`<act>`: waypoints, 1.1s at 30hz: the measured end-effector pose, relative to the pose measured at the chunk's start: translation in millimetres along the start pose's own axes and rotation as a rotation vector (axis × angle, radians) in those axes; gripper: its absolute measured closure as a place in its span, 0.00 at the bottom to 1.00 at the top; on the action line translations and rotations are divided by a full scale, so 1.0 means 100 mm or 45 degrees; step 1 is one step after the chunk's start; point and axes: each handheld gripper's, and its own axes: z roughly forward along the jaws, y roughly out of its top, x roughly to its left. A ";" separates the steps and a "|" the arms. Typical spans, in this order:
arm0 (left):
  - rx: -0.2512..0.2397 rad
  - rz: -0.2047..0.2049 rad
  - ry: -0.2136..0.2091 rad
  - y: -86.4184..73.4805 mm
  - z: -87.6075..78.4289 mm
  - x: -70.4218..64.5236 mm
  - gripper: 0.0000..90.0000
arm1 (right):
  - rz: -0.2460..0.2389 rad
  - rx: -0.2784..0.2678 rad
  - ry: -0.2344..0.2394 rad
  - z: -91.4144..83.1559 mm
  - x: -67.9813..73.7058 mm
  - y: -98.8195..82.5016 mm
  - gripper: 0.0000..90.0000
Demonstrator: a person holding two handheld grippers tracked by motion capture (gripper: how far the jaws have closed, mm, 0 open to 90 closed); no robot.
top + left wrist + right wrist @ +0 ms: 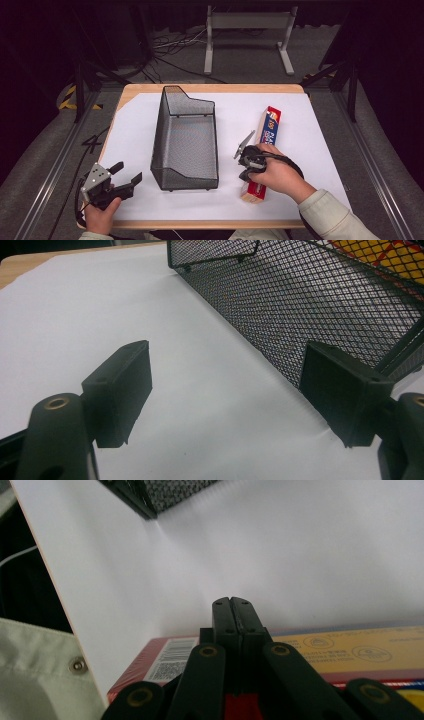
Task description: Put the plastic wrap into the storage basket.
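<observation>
Desk [330, 150]: it is filling the middle of the high view, with a white sheet lying over its wooden top; the wood is showing as a thin border at the far and near edges.

Basket [186, 145]: a black wire-mesh basket is standing upright at the centre of the high view, slightly left of the middle, with its long side running from the near edge toward the far edge. In the left gripper view its mesh wall [320, 305] is taking up the upper right of the frame.

Box [266, 135]: a long, narrow box in red, blue and yellow is lying flat on the sheet at centre right of the high view, to the right of the basket and apart from it. In the right gripper view its yellow and red face [350, 652] is lying along the lower edge of the frame, right under the jaws.

Right hand-held gripper [246, 161]: it is sitting over the near half of the box at lower centre right of the high view. Its jaws are pressing flat together, clenched with nothing between them, as the right gripper view [233, 611] is showing.

Left hand-held gripper [125, 176]: it is resting at the lower left of the high view, near the basket's near left corner. Its jaws are standing wide apart, released, with bare sheet between them [225, 405].
</observation>
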 end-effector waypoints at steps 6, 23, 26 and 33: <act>0.001 -0.001 -0.003 0.00 0.01 0.00 0.24 | 0.056 -0.028 0.051 -0.06 -0.06 -0.17 1.00; 0.005 -0.003 0.003 -0.01 0.00 0.00 0.24 | 0.067 0.134 0.017 -0.07 -0.06 -0.40 1.00; 0.005 -0.005 0.003 -0.01 0.01 0.00 0.24 | 0.081 0.158 0.006 -0.09 -0.08 -0.46 1.00; 0.006 -0.003 0.004 0.00 0.02 -0.01 0.24 | 0.133 0.209 -0.038 -0.13 -0.15 -0.61 1.00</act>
